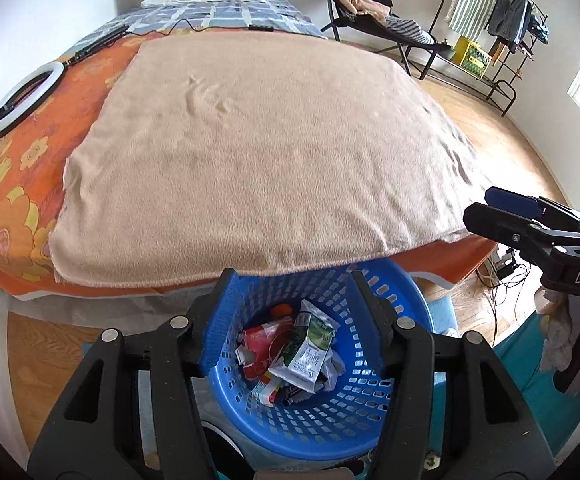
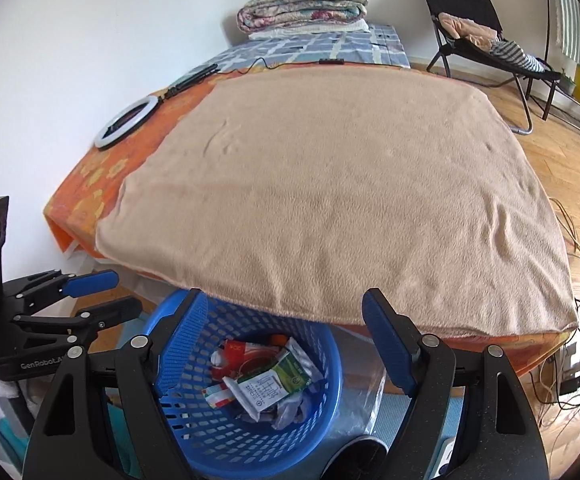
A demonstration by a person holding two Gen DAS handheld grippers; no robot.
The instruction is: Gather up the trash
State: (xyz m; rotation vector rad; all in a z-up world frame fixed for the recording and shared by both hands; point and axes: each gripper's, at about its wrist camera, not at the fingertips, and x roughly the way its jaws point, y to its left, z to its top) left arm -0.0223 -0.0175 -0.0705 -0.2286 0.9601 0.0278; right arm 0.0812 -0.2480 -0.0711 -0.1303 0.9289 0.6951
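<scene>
A blue plastic basket (image 1: 329, 420) (image 2: 210, 432) stands on the floor against the foot of the bed. In it lies trash: a green and white carton (image 1: 305, 356) (image 2: 270, 388), a red wrapper (image 1: 260, 344) (image 2: 246, 354) and other crumpled bits. My left gripper (image 1: 291, 284) (image 2: 120, 292) hangs above the basket, open, with nothing between its blue pads. My right gripper (image 2: 284, 296) (image 1: 479, 204) hovers beside it over the basket's rim, open wide and empty too. The beige blanket (image 1: 250, 160) (image 2: 329, 200) on the bed shows no trash.
On the orange flowered sheet lie a ring light (image 1: 22, 96) (image 2: 126, 120) and its cable. A folded quilt (image 2: 301, 4) sits at the bed's head. A folding chair (image 2: 481, 32) and clothes rack (image 1: 501, 20) stand beyond. Cables (image 2: 569, 360) trail on the wooden floor.
</scene>
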